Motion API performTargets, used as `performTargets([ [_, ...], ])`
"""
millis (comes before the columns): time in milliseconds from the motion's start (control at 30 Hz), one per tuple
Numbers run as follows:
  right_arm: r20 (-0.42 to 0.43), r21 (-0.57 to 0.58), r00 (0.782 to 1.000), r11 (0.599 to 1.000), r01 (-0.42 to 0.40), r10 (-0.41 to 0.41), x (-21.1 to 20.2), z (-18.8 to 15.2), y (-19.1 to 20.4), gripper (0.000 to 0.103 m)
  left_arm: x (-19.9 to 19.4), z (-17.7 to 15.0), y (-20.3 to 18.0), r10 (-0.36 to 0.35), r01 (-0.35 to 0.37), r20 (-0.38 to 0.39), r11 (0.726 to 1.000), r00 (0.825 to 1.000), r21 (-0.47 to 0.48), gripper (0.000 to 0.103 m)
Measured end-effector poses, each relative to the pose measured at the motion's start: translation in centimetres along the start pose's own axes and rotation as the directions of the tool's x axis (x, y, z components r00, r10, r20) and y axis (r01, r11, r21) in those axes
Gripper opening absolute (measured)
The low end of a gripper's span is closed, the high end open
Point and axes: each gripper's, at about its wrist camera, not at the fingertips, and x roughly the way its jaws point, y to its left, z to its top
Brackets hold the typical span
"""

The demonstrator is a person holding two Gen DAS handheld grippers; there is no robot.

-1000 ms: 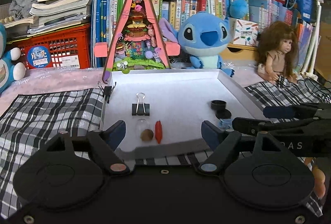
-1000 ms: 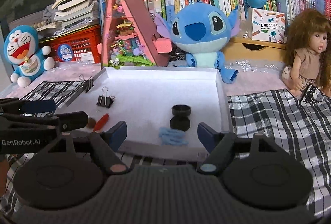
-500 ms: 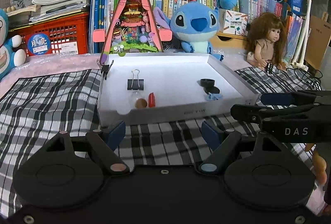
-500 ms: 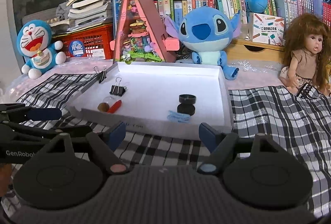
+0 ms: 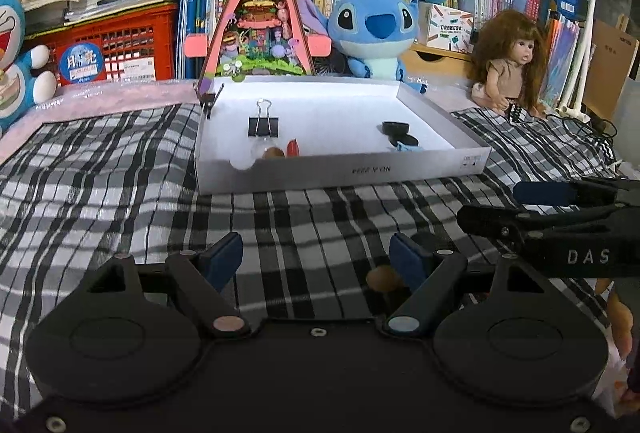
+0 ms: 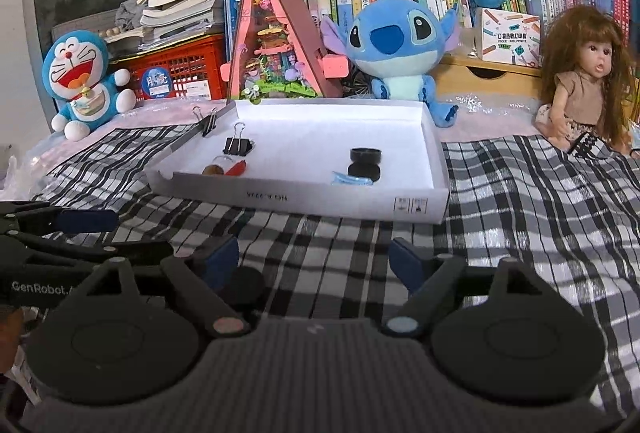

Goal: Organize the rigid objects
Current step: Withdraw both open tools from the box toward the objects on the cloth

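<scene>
Your left gripper (image 5: 316, 257) is spread wide and your right gripper (image 6: 312, 259) is opening, both empty; sweeping sideways could knock the small brown ball (image 5: 382, 278).

My left gripper (image 5: 316, 257) hangs over the checked cloth (image 5: 120, 169) with its jaws apart and nothing between them. A small brown round thing (image 5: 380, 278) lies on the cloth just beside my right-hand fingertip. Ahead stands the white tray (image 5: 340, 175), holding a black binder clip (image 5: 263, 125), a red piece (image 5: 294, 147) and two black caps (image 5: 396, 129). My right gripper (image 5: 560, 209) reaches in from the right edge.
</scene>
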Motion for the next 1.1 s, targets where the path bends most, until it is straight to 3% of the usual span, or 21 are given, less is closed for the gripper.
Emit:
performTargets([
  [833, 0.000, -0.111, 1.000, 0.994, -0.024, 0.024, -2.5, -4.2, 1.9, 0.090, -1.1, -3.1, 0.3, -0.003, 0.003, -0.018, 1.000, 1.000, -0.002, 0.079],
  [1100, 0.012, -0.134, 1.000, 0.991, -0.026, 0.028, -2.8, -4.9, 2.4, 0.086, -1.5, -3.9, -0.5, -0.050, 0.051, -0.020, 0.999, 0.999, 0.018, 0.072],
])
